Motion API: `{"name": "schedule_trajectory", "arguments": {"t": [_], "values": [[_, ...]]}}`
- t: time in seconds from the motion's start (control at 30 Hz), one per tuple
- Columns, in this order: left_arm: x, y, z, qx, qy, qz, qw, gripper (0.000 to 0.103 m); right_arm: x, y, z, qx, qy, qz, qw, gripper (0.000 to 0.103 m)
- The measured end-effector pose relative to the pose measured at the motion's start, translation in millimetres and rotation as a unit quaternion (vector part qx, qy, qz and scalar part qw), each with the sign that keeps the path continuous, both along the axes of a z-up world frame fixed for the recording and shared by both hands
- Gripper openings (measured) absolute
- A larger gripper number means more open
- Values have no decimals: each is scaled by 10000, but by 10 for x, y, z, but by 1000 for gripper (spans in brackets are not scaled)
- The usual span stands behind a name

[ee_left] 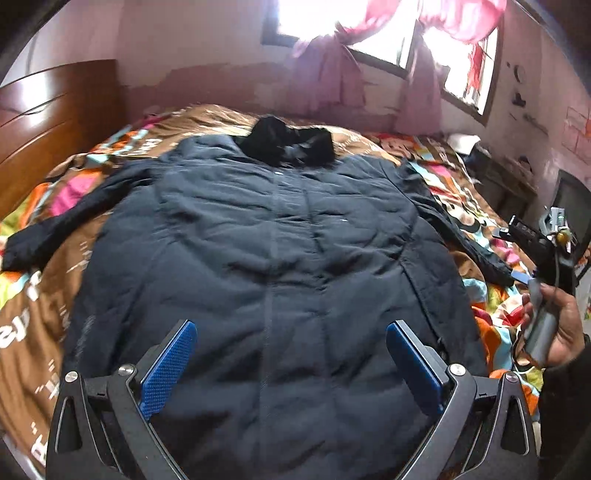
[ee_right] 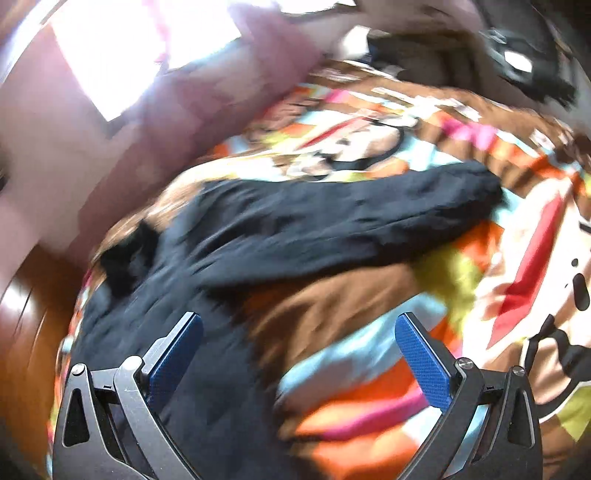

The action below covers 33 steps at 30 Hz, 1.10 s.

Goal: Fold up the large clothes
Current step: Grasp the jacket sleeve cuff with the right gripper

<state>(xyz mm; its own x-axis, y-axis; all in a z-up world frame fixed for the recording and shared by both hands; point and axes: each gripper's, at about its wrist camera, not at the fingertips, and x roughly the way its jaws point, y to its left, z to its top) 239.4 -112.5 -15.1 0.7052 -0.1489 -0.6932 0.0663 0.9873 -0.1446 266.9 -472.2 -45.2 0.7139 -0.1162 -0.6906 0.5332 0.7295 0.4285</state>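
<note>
A large dark navy padded coat (ee_left: 273, 236) lies spread flat on the bed, with its black fur collar (ee_left: 291, 142) at the far end and both sleeves stretched outward. My left gripper (ee_left: 291, 328) hovers open above the coat's near hem, nothing between its blue pads (ee_left: 168, 369). In the left wrist view my right gripper (ee_left: 532, 236) shows at the right edge, held by a hand (ee_left: 561, 328), beyond the right sleeve (ee_left: 469, 236). The blurred right wrist view shows my right gripper (ee_right: 299, 332) open above the quilt, near that sleeve (ee_right: 351, 218).
A colourful cartoon-patterned quilt (ee_left: 44, 295) covers the bed. A wooden headboard (ee_left: 44, 122) stands at the left. Pink curtains (ee_left: 325, 74) hang by a bright window (ee_left: 369, 22) behind. A dark cabinet and clutter (ee_left: 517, 177) stand along the right wall.
</note>
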Motion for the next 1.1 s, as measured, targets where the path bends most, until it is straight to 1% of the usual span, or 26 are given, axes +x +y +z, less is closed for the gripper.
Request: {"name": "schedule_trajectory", "arguments": {"t": [0.07, 0.13, 0.2, 0.23, 0.27, 0.3, 0.33, 0.43, 0.5, 0.57, 0.63, 0.7, 0.73, 0.77, 0.8, 0.87, 0.9, 0.93, 0.97, 1.0, 1.03, 1.07, 1.1], "values": [[180, -101, 13, 10, 30, -58, 10000, 103, 148, -303, -162, 203, 44, -380, 9991, 102], [398, -227, 36, 20, 1, -98, 9999, 103, 231, -496, -276, 291, 36, -649, 9975, 102], [626, -374, 42, 127, -43, -164, 9998, 103, 321, -726, -447, 425, 9, -1029, 9938, 102], [773, -469, 58, 230, -124, -225, 9994, 103, 321, -791, -493, 500, -22, -1106, 9926, 102], [880, -545, 83, 298, -232, -252, 9990, 103, 325, -922, -593, 713, -122, -1290, 9890, 102], [992, -621, 114, 333, -357, -272, 9984, 103, 321, -1004, -634, 820, -187, -1387, 9868, 102], [1153, -733, 150, 299, -502, -341, 9977, 103, 292, -1114, -697, 1011, -381, -1554, 9819, 102], [1532, -1021, 157, 311, -579, -585, 9961, 103, 312, -1340, -798, 1121, -813, -1601, 9773, 102], [1764, -1240, 120, 354, -584, -752, 9948, 103, 346, -1447, -904, 1214, -785, -1672, 9753, 102], [1998, -1486, 47, 339, -507, -982, 9933, 103, 369, -1544, -1038, 1458, -914, -1669, 9709, 102], [2197, -1702, -43, 313, -374, -1192, 9917, 103, 394, -1619, -1141, 1625, -1011, -1620, 9680, 95], [2369, -1892, -157, 209, -186, -1344, 9905, 103, 427, -1666, -1184, 1604, -1026, -1561, 9692, 69], [2419, -1937, -206, 160, -113, -1388, 9901, 103, 438, -1686, -1203, 1639, -1062, -1524, 9688, 67], [2493, -1998, -273, 100, 15, -1447, 9894, 103, 458, -1723, -1242, 1747, -1157, -1500, 9662, 62], [2557, -2047, -346, 84, 154, -1440, 9894, 103, 456, -1741, -1268, 1827, -1237, -1504, 9637, 51], [2651, -2090, -498, 133, 408, -1292, 9907, 103, 453, -1746, -1295, 1885, -1257, -1516, 9621, 39], [2672, -2090, -557, 117, 480, -1271, 9907, 103, 459, -1752, -1288, 1872, -1265, -1505, 9624, 33], [2658, -2074, -590, 86, 441, -1281, 9907, 103, 469, -1762, -1268, 1821, -1300, -1488, 9632, 28], [2631, -2056, -598, 79, 356, -1311, 9907, 103, 492, -1786, -1225, 1726, -1384, -1443, 9645, 19], [2621, -2042, -605, 103, 347, -1334, 9904, 103, 481, -1779, -1182, 1665, -1484, -1391, 9648, 14], [2614, -2033, -605, 120, 366, -1338, 9903, 103, 457, -1776, -1153, 1626, -1558, -1360, 9648, 11], [2598, -2016, -595, 126, 408, -1324, 9903, 103, 464, -1784, -1078, 1525, -1718, -1312, 9644, 7], [2590, -1991, -587, 131, 450, -1297, 9904, 103, 461, -1766, -998, 1388, -1851, -1258, 9647, 5]]}}
